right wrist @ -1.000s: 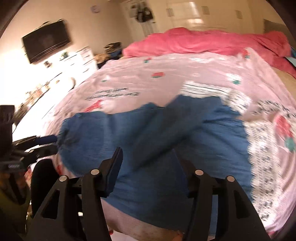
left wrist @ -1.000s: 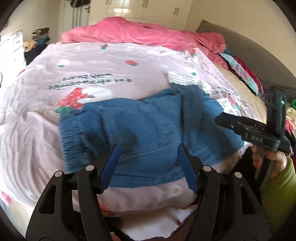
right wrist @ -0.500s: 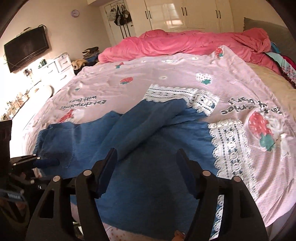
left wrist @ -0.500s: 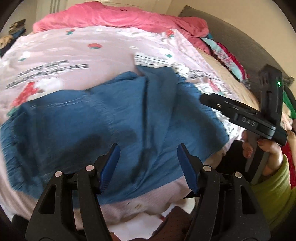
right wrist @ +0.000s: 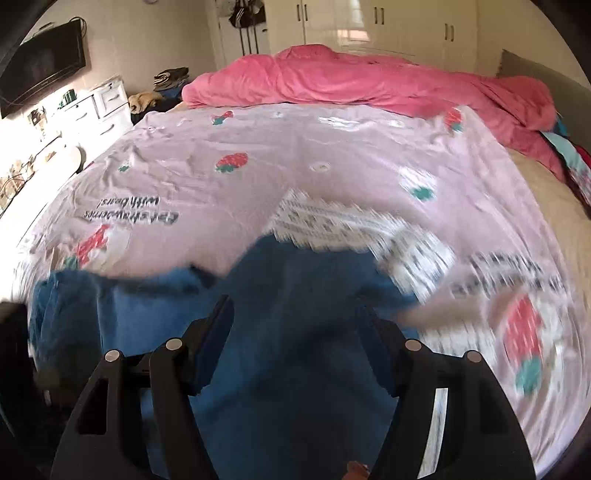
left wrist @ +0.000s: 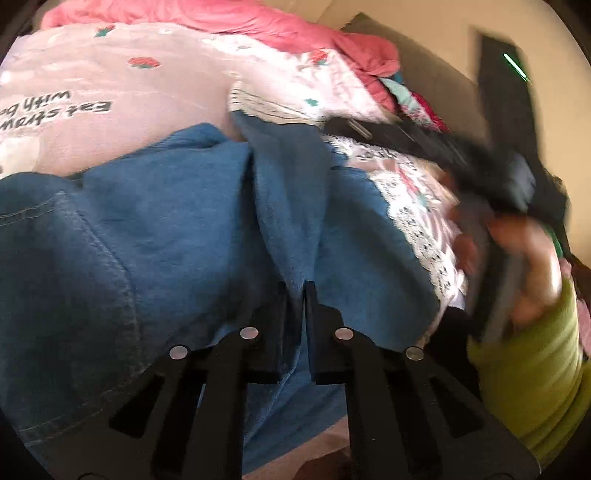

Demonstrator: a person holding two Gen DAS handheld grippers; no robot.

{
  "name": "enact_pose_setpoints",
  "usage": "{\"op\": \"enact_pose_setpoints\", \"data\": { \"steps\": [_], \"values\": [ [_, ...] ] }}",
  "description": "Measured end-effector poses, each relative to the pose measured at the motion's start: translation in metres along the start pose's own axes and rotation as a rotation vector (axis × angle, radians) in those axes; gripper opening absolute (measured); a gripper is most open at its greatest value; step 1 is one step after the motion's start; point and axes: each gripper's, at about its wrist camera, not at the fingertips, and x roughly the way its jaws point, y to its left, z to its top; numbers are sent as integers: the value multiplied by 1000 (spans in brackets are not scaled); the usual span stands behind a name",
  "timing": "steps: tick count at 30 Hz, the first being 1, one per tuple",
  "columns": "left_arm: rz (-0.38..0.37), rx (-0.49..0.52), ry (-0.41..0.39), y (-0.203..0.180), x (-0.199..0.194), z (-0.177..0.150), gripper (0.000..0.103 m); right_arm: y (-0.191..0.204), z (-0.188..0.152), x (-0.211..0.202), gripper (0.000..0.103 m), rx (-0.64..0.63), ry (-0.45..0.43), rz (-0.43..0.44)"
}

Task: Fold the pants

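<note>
Blue denim pants (left wrist: pixel 166 221) lie spread on a pink strawberry bedspread (left wrist: pixel 122 85), with one leg folded lengthwise over the other. My left gripper (left wrist: pixel 295 288) is down on the near part of that folded ridge, shut with a pinch of denim between its jaws. In the right wrist view the pants (right wrist: pixel 288 332) are blurred by motion. My right gripper (right wrist: pixel 295 314) hovers above the far leg area, open, with nothing pressed between its fingers. A hand (left wrist: pixel 532 251) in a green sleeve (left wrist: pixel 535 369) holds it at the right of the left wrist view.
A rumpled pink duvet (right wrist: pixel 351 77) lies across the far side of the bed. A grey headboard (right wrist: pixel 546 81) and bright clothes (right wrist: pixel 576 162) are at the right. White drawers (right wrist: pixel 96 107) and a wall TV (right wrist: pixel 40 74) stand to the left. Wardrobes (right wrist: pixel 369 26) line the back wall.
My left gripper has dropped closer to the pants and closed on the folded ridge of denim. My right gripper has swung across the bed toward the leg ends, staying open.
</note>
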Motion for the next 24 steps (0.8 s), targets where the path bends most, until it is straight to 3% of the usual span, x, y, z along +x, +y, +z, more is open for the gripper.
{"op": "enact_pose_setpoints", "data": {
  "steps": [7, 14, 15, 17, 18, 22, 24],
  "values": [
    [-55, 62, -43, -7, -6, -4, 3, 21, 60, 76, 66, -35, 88, -94],
    [-3, 124, -59, -19, -6, -4, 3, 19, 75, 142, 66, -3, 221, -237],
    [9, 133, -61, -20, -5, -4, 3, 14, 74, 146, 63, 7, 223, -234],
    [31, 144, -71, -22, -6, -4, 3, 7, 74, 145, 21, 24, 210, -237],
    [30, 145, -77, -24, -9, -4, 5, 3, 74, 141, 7, 26, 201, -238],
    [70, 157, -98, -25, -18, -5, 29, -32, 65, 103, 7, 159, 120, -139],
    [83, 161, -96, -20, -11, -3, 31, -46, 58, 80, 7, 201, 82, -99]
  ]
}}
